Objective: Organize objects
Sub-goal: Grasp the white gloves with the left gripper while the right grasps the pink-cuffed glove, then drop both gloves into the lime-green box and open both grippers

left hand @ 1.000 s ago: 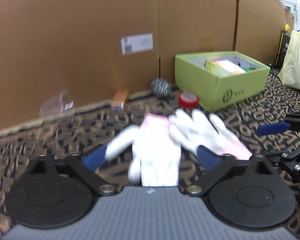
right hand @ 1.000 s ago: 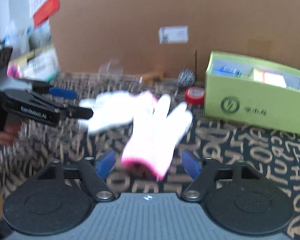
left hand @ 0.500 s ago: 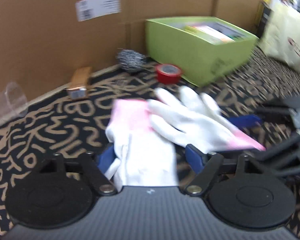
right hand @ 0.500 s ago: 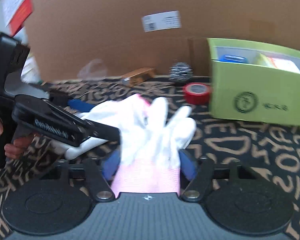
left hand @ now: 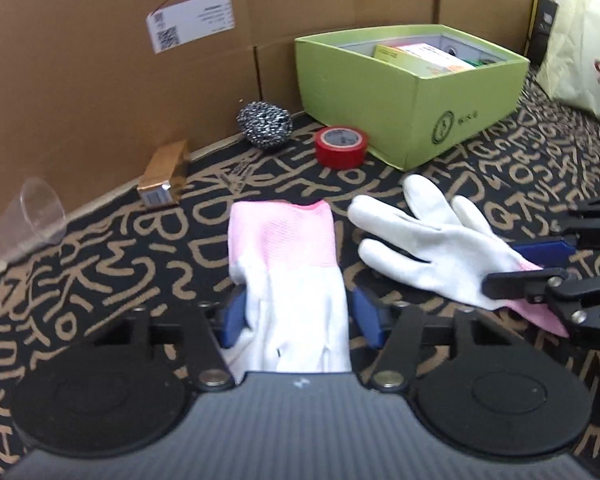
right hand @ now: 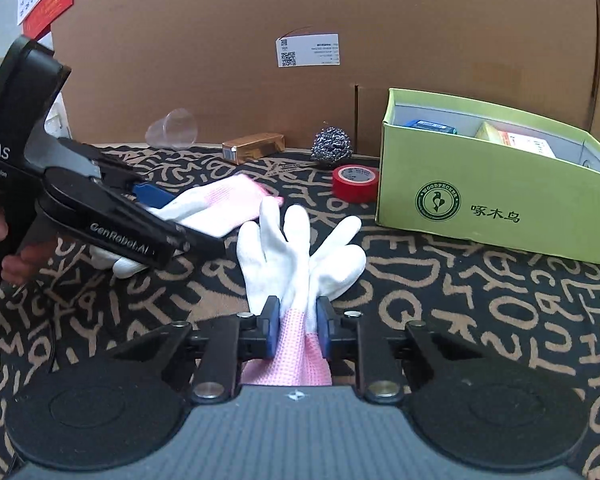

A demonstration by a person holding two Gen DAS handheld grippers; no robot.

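Gloves on the patterned cloth, two of them, white with pink cuffs. Left glove (left hand: 287,264) lies lengthwise straight away from the left gripper (left hand: 295,316), pink cuff at the far end toward the cardboard wall (left hand: 99,60), its white finger end down between the blue pads; those jaws are closing around it, the glove filling most of the gap, and I cannot tell whether the pads press it. Right glove (right hand: 300,248) runs the other way round: cuff nearest the right gripper (right hand: 297,330), fingers fanned out and pointing off toward the green box (right hand: 500,208). The right jaws are closing and narrow, blue pads squeezing the pink cuff from both sides. In the left wrist view that same glove lies slantwise, fingers aimed at the far wall. A hand (right hand: 15,256) grips the left tool's black handle at the left edge of the right wrist view. The surface is a black cloth (left hand: 500,168) with tan lettering, backed by a tall cardboard wall bearing a white label (left hand: 191,20). Along the wall's foot: a clear plastic cup (left hand: 29,216) on its side, a small brown carton (left hand: 163,178), a steel scourer (left hand: 264,122), and a red tape roll (left hand: 342,147) just beside the box. The open green box holds a yellow-green packet (left hand: 420,58) and, seen from the right wrist, a blue item (right hand: 432,125). A pale bag (left hand: 584,48) stands beyond the box at the right edge.
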